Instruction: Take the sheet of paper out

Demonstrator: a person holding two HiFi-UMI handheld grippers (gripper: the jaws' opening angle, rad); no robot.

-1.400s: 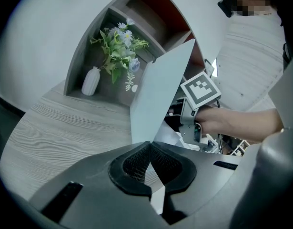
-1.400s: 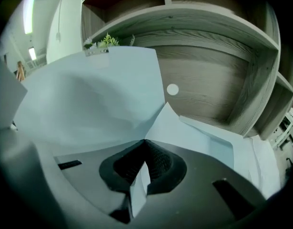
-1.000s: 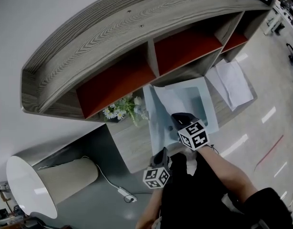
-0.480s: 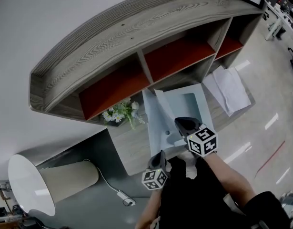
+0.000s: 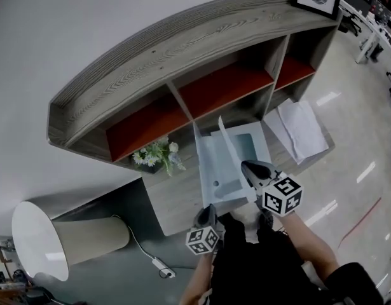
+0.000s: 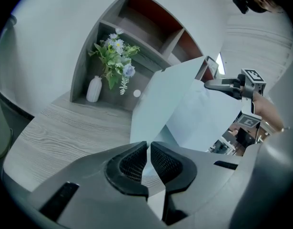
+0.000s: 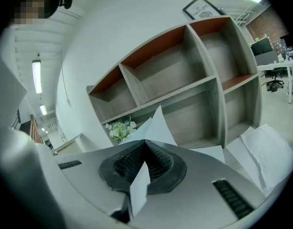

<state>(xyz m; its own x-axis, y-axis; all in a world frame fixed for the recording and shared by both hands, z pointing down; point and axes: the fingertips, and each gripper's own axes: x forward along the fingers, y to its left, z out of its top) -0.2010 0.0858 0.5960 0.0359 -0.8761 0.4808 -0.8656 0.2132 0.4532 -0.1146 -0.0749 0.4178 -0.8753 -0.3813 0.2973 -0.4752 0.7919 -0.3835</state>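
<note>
A pale blue folder [image 5: 236,173] lies open on the wooden desk [image 5: 176,196] below the shelves. My left gripper [image 5: 206,216] is shut on the folder's near edge [image 6: 153,104]; its jaws [image 6: 148,149] pinch a thin pale edge. My right gripper [image 5: 249,169] is shut on the white sheet of paper [image 5: 228,146], which stands up on edge above the folder. In the right gripper view the sheet [image 7: 158,123] runs through the shut jaws of that gripper [image 7: 145,147] and pokes out in front. In the left gripper view, the right gripper [image 6: 210,84] holds the sheet's far corner.
A grey shelf unit [image 5: 182,49] with red-backed compartments stands against the wall. A white vase of flowers [image 5: 156,154] sits on the desk at the left. Loose white papers [image 5: 297,129] lie at the right end. A lamp shade [image 5: 61,240] and a cable [image 5: 154,259] are lower left.
My right gripper has risen and drawn back with the sheet, which now stands steeper above the folder. The left gripper has stayed on the folder's edge.
</note>
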